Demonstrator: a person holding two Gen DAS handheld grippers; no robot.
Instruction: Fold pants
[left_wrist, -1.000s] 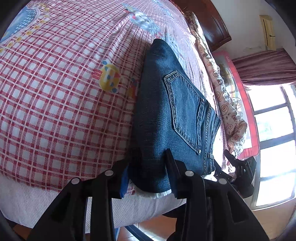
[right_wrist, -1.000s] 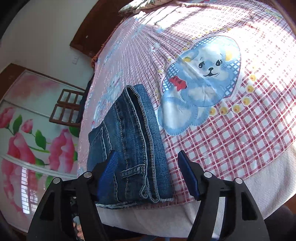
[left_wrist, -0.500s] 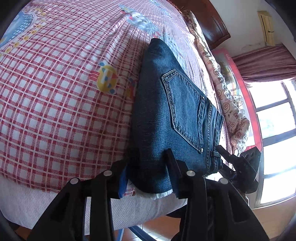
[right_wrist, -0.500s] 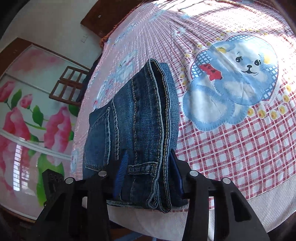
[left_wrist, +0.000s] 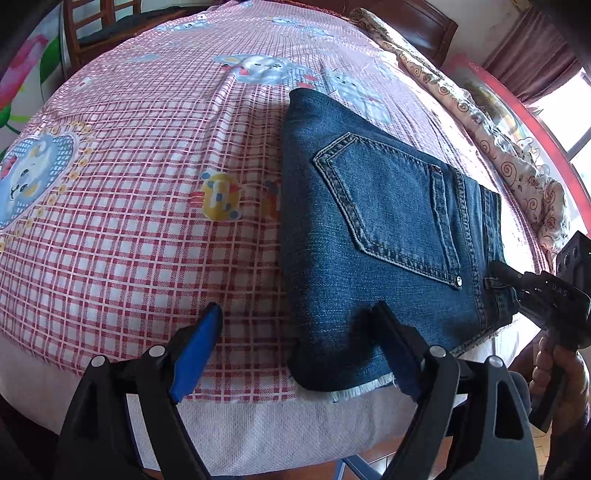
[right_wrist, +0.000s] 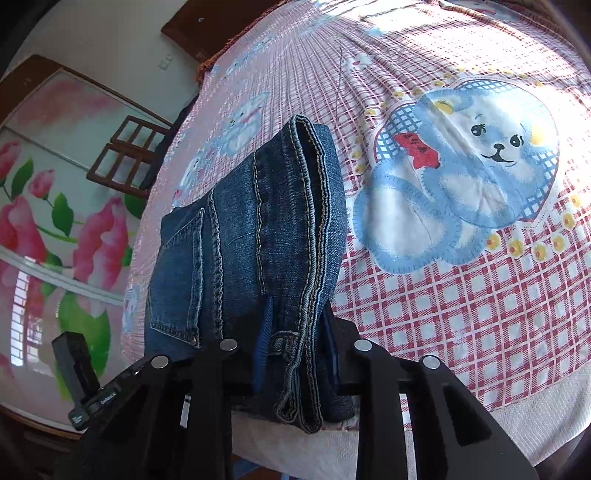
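One pair of folded pants (left_wrist: 388, 229), dark blue denim, lying on a bed near its front edge; back pocket uppermost, white frayed hem just over the edge of the sheet. Bed sheet (left_wrist: 147, 240): red-and-white check with cartoon prints, among them a blue bear with a red bow (right_wrist: 469, 177).

Left gripper (left_wrist: 295, 354): jaws have just been opening and now stand wide. The left pad (left_wrist: 195, 354) hangs over bare sheet; the right finger lies over the near corner of the denim; nothing is clamped between them.

Right gripper (right_wrist: 295, 350): jaws have just been closing and are now narrow, pinching the stitched waistband edge of the pants at the near corner, a belt loop showing between the blue pads. In the left wrist view this gripper appears at the far right, at the waistband corner, with the person's hand (left_wrist: 557, 373) on its handle.

Beyond the bed: a floral-patterned quilt (left_wrist: 517, 162), a wooden chair (right_wrist: 125, 158), a panel painted with pink flowers (right_wrist: 74, 229).
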